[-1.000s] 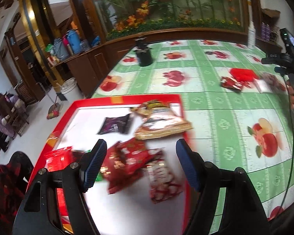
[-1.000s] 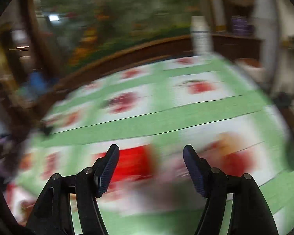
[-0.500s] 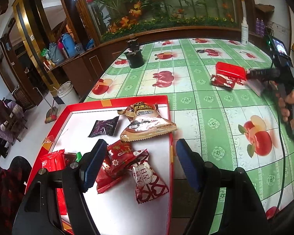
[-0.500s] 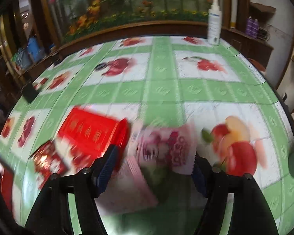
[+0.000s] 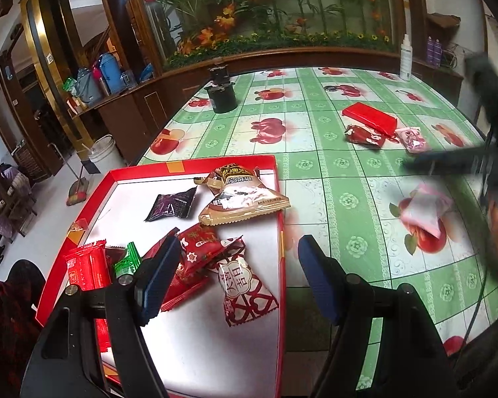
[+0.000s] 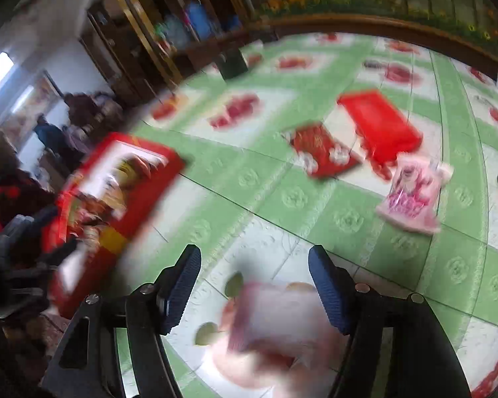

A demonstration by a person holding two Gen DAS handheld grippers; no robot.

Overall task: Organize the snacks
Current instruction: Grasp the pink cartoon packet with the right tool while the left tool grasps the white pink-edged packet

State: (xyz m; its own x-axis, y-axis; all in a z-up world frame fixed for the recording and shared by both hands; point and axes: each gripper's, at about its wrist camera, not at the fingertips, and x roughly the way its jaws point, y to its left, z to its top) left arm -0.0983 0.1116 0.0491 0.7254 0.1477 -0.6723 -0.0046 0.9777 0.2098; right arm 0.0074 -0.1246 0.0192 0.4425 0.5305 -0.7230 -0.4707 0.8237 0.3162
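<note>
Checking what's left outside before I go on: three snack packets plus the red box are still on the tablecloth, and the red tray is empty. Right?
Not quite. The red tray is not empty: the left wrist view shows several packets in it, including a tan bag and a dark purple packet. The rest stands.

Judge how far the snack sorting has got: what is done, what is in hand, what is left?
Done: several packets, such as the tan bag, lie in the red tray. In hand: a pale pink packet sits blurred between the right hand-held gripper's open jaws. Left: the red box, dark red packet and pink packet on the table.
</note>
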